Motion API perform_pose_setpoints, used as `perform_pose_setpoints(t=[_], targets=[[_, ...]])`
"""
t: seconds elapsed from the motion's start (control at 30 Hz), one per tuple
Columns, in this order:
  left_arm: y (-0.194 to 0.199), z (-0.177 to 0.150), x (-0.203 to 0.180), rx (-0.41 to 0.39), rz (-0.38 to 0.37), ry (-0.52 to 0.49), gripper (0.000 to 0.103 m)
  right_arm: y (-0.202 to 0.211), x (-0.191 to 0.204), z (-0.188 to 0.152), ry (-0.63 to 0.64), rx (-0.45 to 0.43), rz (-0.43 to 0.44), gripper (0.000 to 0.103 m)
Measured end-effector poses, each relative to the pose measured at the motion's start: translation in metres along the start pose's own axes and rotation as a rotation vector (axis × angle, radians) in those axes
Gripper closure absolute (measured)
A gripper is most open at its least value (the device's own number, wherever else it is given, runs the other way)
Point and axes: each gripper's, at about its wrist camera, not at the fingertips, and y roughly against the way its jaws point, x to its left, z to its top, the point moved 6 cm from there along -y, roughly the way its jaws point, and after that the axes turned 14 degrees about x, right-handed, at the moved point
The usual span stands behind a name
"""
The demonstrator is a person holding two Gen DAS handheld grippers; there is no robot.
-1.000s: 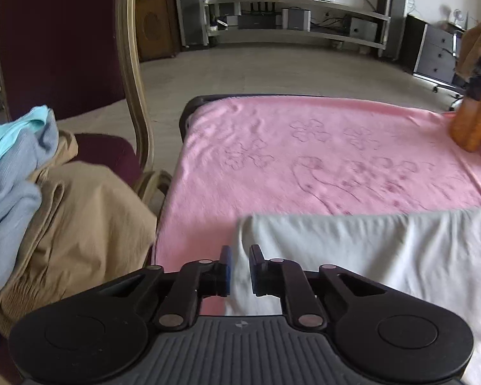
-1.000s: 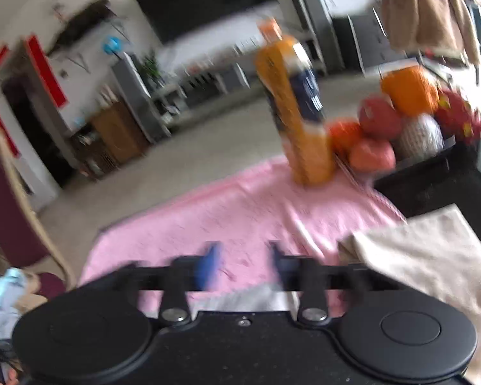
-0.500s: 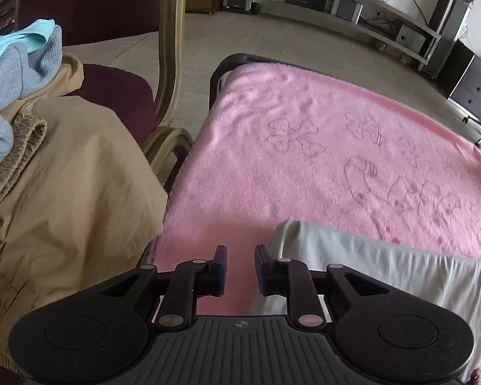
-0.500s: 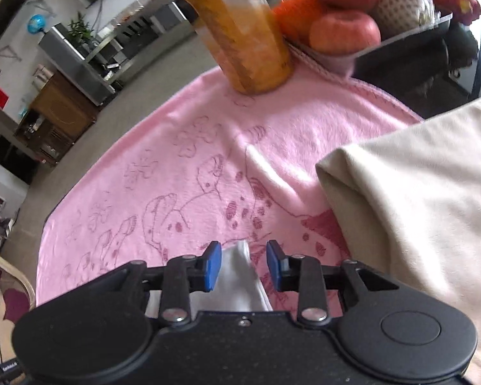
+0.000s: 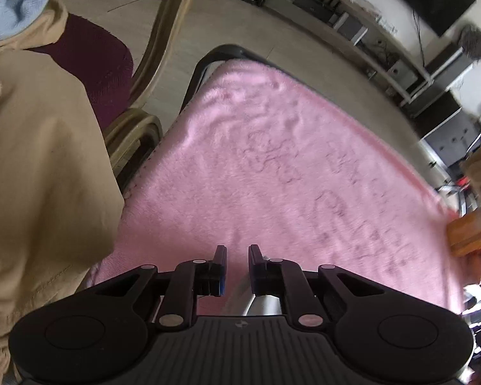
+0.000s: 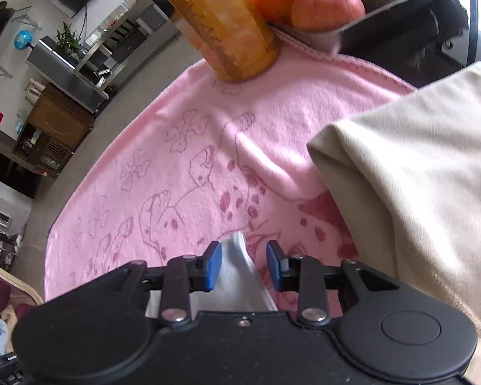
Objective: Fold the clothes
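Two neighbours crowd the pink towel: juice bottle, folded cream cloth.

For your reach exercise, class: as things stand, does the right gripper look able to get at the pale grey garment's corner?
Probably yes. The pale grey garment already pokes up inside the right gripper, whose jaws stand apart with nothing blocking.

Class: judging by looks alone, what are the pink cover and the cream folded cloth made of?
Pink cover: probably fleece or terry towelling, matte; fuzzy nap, printed line drawings.
Cream folded cloth: likely smooth knit cotton, matte; soft rounded fold, stitched hem. Exact fibre cannot be told.
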Motion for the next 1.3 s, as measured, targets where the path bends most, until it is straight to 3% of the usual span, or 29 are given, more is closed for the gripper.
perform_pose_setpoints(t=[0.1,0.47,0.83,1.17,1.23,1.3], targets=[[0.01,0.001,-0.005,-0.012,-0.058,0.005,0.085,-0.002,-0.002,0.001,-0.016,0.005,0.009,0.072],[-0.009,0.005,0.006,0.02,0.036,0.014,0.089,-0.004,-0.003,0.001,-0.004,-0.007,-0.001,0.072],[-0.019,0.003,0.003,0.044,0.009,0.001,0.09,-0.004,-0.004,0.003,-0.023,-0.001,0.018,0.072],[-0.025,-0.001,-0.008,0.046,-0.008,-0.019,0.1,-0.004,-0.003,0.004,-0.027,0.001,0.035,0.072],[-0.024,-0.002,-0.012,0.017,0.03,-0.044,0.1,-0.006,-0.002,0.005,-0.016,-0.014,0.028,0.073],[-0.02,-0.003,-0.014,-0.027,0.078,-0.055,0.1,-0.009,-0.001,0.008,-0.005,-0.032,0.033,0.086]])
